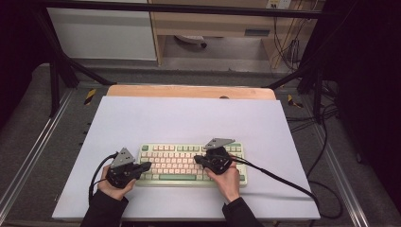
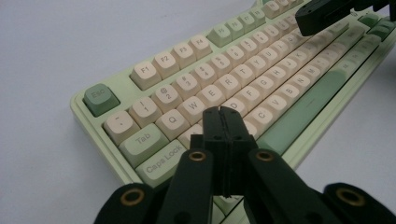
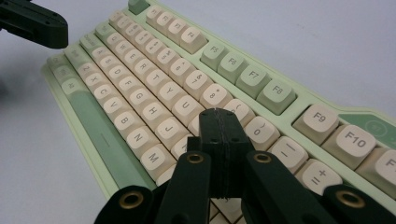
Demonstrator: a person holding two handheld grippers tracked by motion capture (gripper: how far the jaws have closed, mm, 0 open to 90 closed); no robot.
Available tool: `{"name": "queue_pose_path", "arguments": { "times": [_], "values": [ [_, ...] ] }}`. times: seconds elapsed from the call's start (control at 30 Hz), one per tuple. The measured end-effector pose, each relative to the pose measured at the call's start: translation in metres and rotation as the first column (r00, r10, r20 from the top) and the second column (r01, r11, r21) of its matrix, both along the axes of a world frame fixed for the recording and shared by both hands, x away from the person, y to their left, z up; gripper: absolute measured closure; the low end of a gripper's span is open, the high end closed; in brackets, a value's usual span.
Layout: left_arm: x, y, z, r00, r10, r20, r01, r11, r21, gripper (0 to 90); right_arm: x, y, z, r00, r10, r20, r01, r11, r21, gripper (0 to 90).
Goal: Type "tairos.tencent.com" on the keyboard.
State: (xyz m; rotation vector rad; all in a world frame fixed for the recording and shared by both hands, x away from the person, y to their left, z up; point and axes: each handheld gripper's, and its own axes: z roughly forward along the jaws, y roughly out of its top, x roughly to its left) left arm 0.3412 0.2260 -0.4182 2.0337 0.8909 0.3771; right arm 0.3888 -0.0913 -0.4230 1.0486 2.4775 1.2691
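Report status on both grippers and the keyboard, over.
Left gripper shut, tips over the left letter keys. Right gripper shut, over the right letter keys. Keyboard flat on the white mat. Nothing in the way.

A keyboard [image 1: 191,162] is lying on the counter [image 1: 189,118], toward its near edge. The left gripper [image 1: 145,166] is hovering over the keyboard's left end, and the right gripper [image 1: 198,160] is hovering over its right half, the two pointing toward each other.

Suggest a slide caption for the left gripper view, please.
Left gripper, jaws shut, poised over the letter keys of a green-and-cream keyboard.
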Motion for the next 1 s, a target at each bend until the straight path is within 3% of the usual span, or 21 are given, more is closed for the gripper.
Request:
{"name": "queue_pose_path", "arguments": {
  "times": [0.6, 1.0],
  "values": [
    [0.001, 0.0, 0.0, 1.0, -0.002, -0.002, 0.002, 1.0, -0.004, 90.0, 0.004, 0.004, -0.01, 1.0, -0.006, 0.002, 0.006, 0.9995, -0.032, 90.0],
    [0.0, 0.0, 0.0, 1.0, -0.005, 0.001, 0.005, 1.0, -0.004, 90.0, -0.004, -0.001, 0.004, 0.9997, 0.016, 0.019, -0.016, 0.9998, -0.012, 90.0]
  ]
}}
